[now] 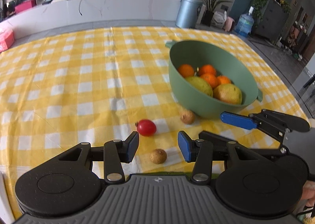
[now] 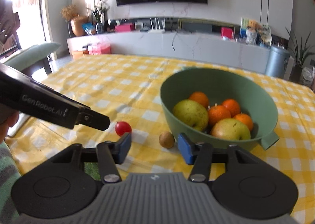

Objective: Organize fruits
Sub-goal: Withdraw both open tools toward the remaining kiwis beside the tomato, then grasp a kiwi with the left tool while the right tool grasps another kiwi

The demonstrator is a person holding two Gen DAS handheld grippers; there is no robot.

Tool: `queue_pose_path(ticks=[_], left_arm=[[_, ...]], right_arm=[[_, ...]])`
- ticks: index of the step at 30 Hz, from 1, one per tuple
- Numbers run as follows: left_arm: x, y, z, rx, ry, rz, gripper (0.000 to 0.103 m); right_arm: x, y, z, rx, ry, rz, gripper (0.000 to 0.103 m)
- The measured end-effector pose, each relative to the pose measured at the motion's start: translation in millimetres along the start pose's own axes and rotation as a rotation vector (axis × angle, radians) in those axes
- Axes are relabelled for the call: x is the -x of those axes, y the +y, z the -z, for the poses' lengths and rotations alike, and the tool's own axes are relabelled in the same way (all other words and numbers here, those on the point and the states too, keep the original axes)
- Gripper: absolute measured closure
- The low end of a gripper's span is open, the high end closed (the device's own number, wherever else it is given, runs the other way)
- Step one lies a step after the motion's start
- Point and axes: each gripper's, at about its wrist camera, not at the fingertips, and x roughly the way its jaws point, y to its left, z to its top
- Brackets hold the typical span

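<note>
Three small fruits lie loose near the bowl (image 1: 213, 60): a tomato (image 1: 146, 127), soft and easily crushed, and two firm longans (image 1: 157, 156) (image 1: 187, 117), the near one between the spread left gripper (image 1: 158, 146), best pinched lightly across its middle; right gripper (image 2: 154, 148) also spread.

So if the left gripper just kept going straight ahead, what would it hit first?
Probably the small brown fruit lying on the tablecloth between the left gripper's open jaws. The red tomato sits just beyond, a little left. Depth is hard to judge.
</note>
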Motion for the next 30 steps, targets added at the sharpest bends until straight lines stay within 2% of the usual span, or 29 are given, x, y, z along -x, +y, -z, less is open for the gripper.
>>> queue_pose_path(ticks=[5, 14, 17, 24, 30], left_arm=[[-17, -3, 7, -0.026, 0.066, 0.015, 0.049], [-39, -7, 14, -0.057, 0.13, -0.019, 0.05], [-44, -6, 16, -0.058, 0.152, -0.025, 0.056], [-44, -6, 18, -0.053, 0.134, -0.022, 0.075], [-35, 1, 16, -0.002, 0.084, -0.054, 0.076]], right_arm=[[-14, -9, 2, -0.057, 0.072, 0.009, 0.063], [-26, -13, 5, -0.1, 0.124, 0.024, 0.064], [-29, -15, 6, -0.113, 0.129, 0.028, 0.064], [-33, -12, 6, -0.122, 0.117, 0.038, 0.064], [-37, -8, 5, -0.147, 0.094, 0.052, 0.064]])
